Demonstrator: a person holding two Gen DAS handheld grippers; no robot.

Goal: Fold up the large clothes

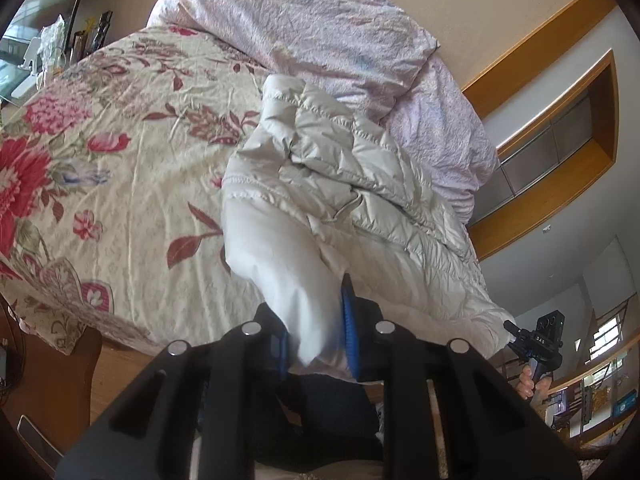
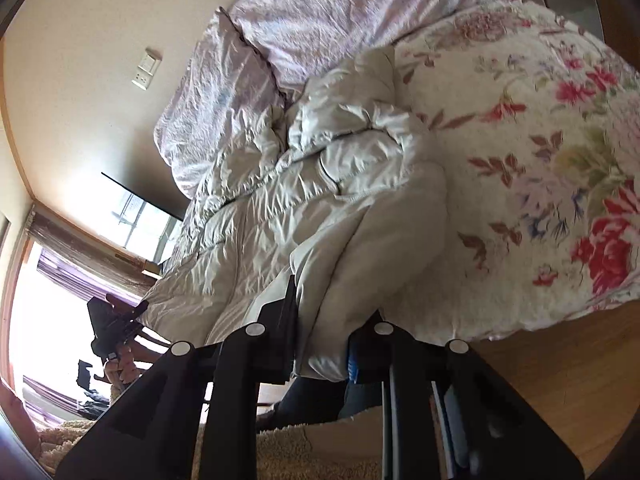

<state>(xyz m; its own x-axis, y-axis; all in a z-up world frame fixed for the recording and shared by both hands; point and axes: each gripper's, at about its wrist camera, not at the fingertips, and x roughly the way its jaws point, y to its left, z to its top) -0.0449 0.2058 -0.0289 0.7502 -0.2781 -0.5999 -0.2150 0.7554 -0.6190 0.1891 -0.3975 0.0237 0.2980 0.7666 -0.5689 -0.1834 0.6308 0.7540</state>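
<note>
— Cream quilted nylon filled both views: we had the puffer jacket (image 1: 320, 168) pinched at its near hem, the left claw (image 1: 316, 344) clenched on one corner. Where did the rest lie?

— At twelve o'clock from us, running straight away over the floral bedspread (image 1: 120, 152) toward the lilac duvet (image 1: 320, 28) at the head of the bed. The right claw (image 2: 320, 344) was clamped on the other hem corner, fabric bunched between its pads.

— So the long axis pointed away from both claws?

— We judged so. In the left view the right claw showed at four o'clock, so the hem hung stretched between our two hands, neither nearer the collar.

— Then the fold?

— We reckoned it called for carrying the hem forward, toward twelve, over the body.
</note>
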